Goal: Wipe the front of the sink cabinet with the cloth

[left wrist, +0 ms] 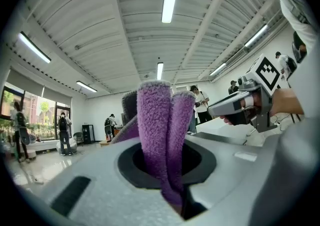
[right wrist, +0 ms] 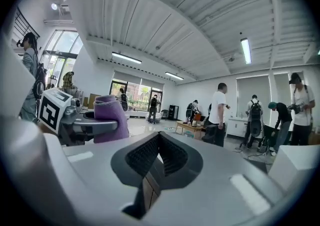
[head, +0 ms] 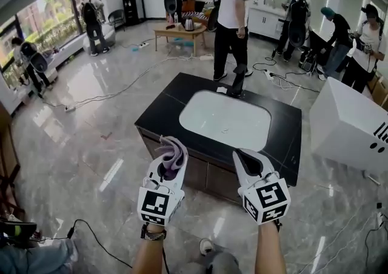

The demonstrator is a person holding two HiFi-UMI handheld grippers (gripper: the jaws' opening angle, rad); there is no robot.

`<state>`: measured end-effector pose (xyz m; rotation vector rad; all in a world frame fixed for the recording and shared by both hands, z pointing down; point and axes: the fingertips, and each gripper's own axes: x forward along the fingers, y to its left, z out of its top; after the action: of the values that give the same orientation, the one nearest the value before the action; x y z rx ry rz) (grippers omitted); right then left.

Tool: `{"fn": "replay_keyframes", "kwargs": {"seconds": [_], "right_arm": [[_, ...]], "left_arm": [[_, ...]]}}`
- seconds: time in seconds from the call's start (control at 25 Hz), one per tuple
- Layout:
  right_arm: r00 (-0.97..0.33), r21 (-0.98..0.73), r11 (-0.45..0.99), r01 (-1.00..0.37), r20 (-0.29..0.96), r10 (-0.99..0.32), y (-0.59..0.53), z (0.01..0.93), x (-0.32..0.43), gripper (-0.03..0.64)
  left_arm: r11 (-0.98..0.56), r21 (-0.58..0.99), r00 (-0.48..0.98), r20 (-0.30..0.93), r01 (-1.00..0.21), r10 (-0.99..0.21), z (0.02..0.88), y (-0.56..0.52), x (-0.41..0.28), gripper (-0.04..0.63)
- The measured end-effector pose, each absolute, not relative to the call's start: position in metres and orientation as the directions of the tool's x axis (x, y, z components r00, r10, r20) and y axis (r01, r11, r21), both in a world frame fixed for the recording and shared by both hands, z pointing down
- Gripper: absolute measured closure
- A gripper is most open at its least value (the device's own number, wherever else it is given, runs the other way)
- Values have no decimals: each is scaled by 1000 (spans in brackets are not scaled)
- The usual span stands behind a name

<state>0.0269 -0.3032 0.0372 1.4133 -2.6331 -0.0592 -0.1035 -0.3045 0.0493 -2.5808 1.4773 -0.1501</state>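
Observation:
The sink cabinet (head: pixel 285 139) has a black top, a white basin (head: pixel 227 120) and brown doors (head: pixel 209 180) on the front that faces me. A purple cloth (head: pixel 176 147) stands up from my left gripper (head: pixel 170 156), which is shut on it, held in the air before the cabinet's front left. In the left gripper view the cloth (left wrist: pixel 157 135) rises in two folds from between the jaws. My right gripper (head: pixel 247 159) hovers before the cabinet's front right, shut with nothing in it; its ribbed pads (right wrist: pixel 145 156) meet. In the right gripper view the cloth (right wrist: pixel 110 115) shows at left.
A person (head: pixel 233 18) stands at the cabinet's far side. A large white box (head: pixel 351 124) sits to the right. Cables (head: pixel 121 88) trail over the glossy floor. A wooden table (head: pixel 179 31) and several more people are farther back. A shoe (head: pixel 207 246) is below my grippers.

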Motion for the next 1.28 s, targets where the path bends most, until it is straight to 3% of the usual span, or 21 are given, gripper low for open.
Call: {"fn": "replay_keyframes", "kwargs": {"seconds": [0.56, 1.28], "right_arm": [[-566, 160, 569, -807, 64, -822, -245, -165, 30, 611], [-594, 165, 598, -784, 77, -800, -86, -215, 3, 611]], "left_arm": [[-467, -223, 483, -18, -856, -875, -139, -250, -100, 541], [-465, -239, 480, -6, -852, -877, -201, -98, -102, 541]]}}
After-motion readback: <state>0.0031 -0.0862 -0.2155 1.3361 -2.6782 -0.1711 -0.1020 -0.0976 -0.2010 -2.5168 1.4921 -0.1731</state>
